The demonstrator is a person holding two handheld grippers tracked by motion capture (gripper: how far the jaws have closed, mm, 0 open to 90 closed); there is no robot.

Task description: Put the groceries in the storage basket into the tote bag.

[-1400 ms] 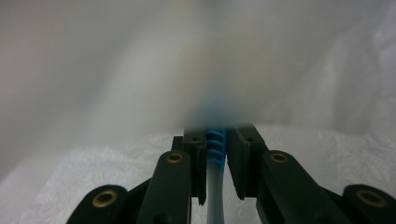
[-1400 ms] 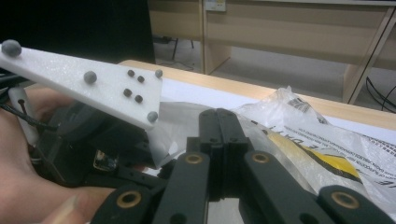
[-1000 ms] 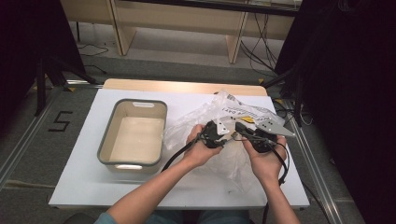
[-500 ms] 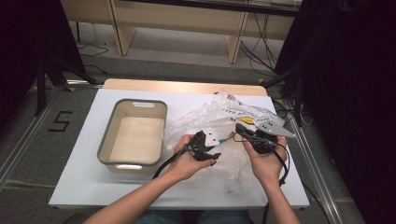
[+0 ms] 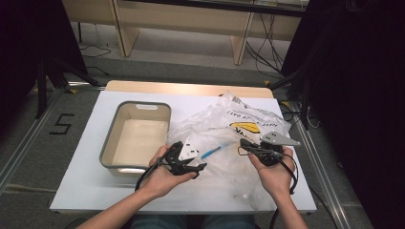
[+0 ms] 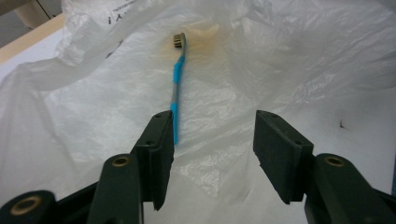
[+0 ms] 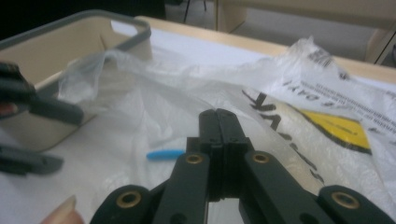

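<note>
While both forearms come in from the near edge of the white table (image 5: 86,191), each hand grips a black tool over a crinkly clear plastic bag (image 5: 229,129). The left hand (image 5: 162,175) is turned so the left gripper (image 5: 193,162) points across toward the bag. Its jaws are spread wide, with nothing between them. In the left gripper view, a blue toothbrush (image 6: 175,88) lies on the bag just past the left jaw, and the near end of its handle is hidden behind that jaw. Its brush head points away, by a faint brown smudge in the plastic.

The right hand (image 5: 272,174) holds the right gripper (image 5: 244,144) on the other side of the toothbrush, pointing back toward it. In the right gripper view its jaws are pressed together; I cannot tell if any thin plastic is caught between them. Only the blue tip of the toothbrush peeks out beside them.

Left of the bag sits a box-shaped bin (image 5: 136,136), cream inside with a grey rim. The far part of the bag has black letters and a yellow patch, too blurry to read.
</note>
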